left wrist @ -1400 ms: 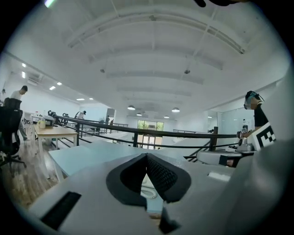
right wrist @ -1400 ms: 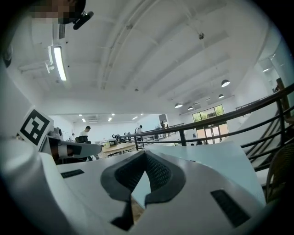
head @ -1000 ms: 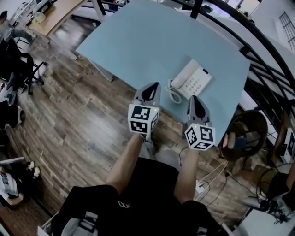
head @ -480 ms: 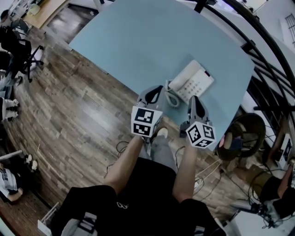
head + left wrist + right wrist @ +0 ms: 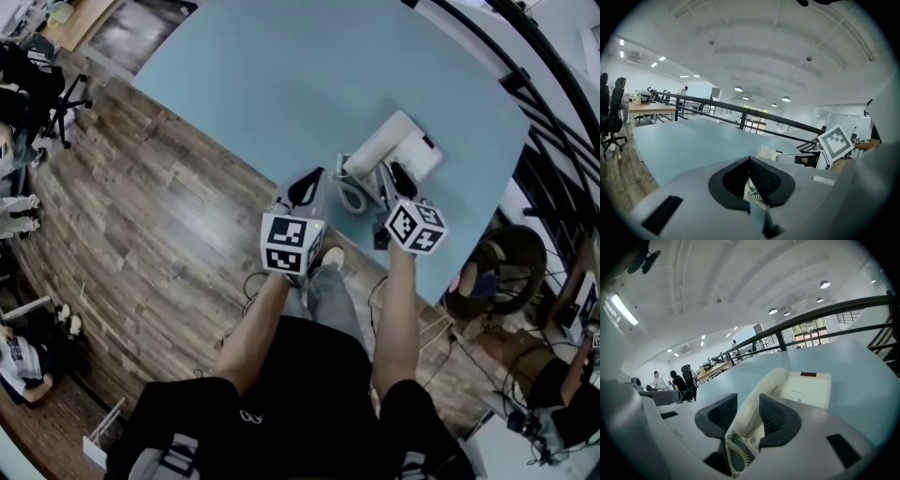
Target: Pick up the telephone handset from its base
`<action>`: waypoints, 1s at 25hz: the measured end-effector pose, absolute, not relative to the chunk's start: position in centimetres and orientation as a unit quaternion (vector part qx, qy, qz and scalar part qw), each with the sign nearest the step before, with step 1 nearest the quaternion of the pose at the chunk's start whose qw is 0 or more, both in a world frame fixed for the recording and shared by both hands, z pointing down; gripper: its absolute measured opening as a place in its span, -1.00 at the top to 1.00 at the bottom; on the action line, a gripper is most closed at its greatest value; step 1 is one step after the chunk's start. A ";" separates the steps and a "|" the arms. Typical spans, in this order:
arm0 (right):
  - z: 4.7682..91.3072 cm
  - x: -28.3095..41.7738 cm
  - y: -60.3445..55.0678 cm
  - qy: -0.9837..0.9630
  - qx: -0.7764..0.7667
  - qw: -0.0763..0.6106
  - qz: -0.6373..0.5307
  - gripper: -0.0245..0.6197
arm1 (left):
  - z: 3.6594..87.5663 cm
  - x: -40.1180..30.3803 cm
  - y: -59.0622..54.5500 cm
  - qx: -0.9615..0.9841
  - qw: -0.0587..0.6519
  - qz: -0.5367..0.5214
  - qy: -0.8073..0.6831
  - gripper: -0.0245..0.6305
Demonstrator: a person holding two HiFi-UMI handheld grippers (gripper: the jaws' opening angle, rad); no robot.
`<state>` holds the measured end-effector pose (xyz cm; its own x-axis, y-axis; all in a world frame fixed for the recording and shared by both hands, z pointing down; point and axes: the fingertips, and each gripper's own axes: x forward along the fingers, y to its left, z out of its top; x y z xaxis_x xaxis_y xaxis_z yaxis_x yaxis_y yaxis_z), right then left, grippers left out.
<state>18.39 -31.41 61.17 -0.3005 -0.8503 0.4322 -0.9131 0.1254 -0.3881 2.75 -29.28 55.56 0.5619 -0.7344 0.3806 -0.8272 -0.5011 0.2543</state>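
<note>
1. Right gripper (image 5: 747,403): your jaws have just been opening and now stand wide, with the handset (image 5: 378,143) between the pads. There is a gap on the left pad's side, so nothing is clamped yet
2. A second ago this gripper hung at the near table edge, short of the phone. Now it has come forward and down over it. I judge the approach done and the squeeze the step that remains
3. That handset still lies in its cradle along the left side of the base (image 5: 806,389), not lifted at all
4. It is a smooth, glossy cream bar with rounded ends, likely slippery. Your pads are black ribbed rubber, which should bite well across its narrow middle
5. A springy coiled cord (image 5: 733,453) hangs from its near end and will probably tug as you raise it
6. Your left gripper (image 5: 750,160) hovers just beside that cord with its tips together, holding nothing
7. Beneath it all, the table (image 5: 281,84) is flat, matte pale blue, so the light plastic base may slide if you pull sideways
</note>
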 end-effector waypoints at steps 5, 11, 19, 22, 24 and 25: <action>63.8 19.2 -33.8 -0.726 0.576 0.038 0.374 0.39 | 56.5 2.7 -30.1 0.852 0.213 0.115 -0.464 0.93; 65.2 17.9 -35.4 -0.719 0.552 0.022 0.422 0.36 | 57.0 1.6 -30.9 0.844 0.220 0.116 -0.475 0.93; 65.4 17.8 -36.2 -0.688 0.538 -0.022 0.486 0.50 | 56.3 0.7 -31.3 0.839 0.215 0.110 -0.488 0.93; 64.9 17.4 -35.9 -0.678 0.542 -0.032 0.494 0.58 | 55.3 0.6 -31.2 0.841 0.210 0.108 -0.486 0.93; 64.4 17.2 -36.0 -0.669 0.550 -0.044 0.498 0.64 | 54.7 0.6 -31.4 0.844 0.202 0.107 -0.485 0.93; 64.2 17.2 -36.0 -0.665 0.555 -0.049 0.498 0.66 | 54.3 0.7 -31.4 0.846 0.198 0.105 -0.483 0.93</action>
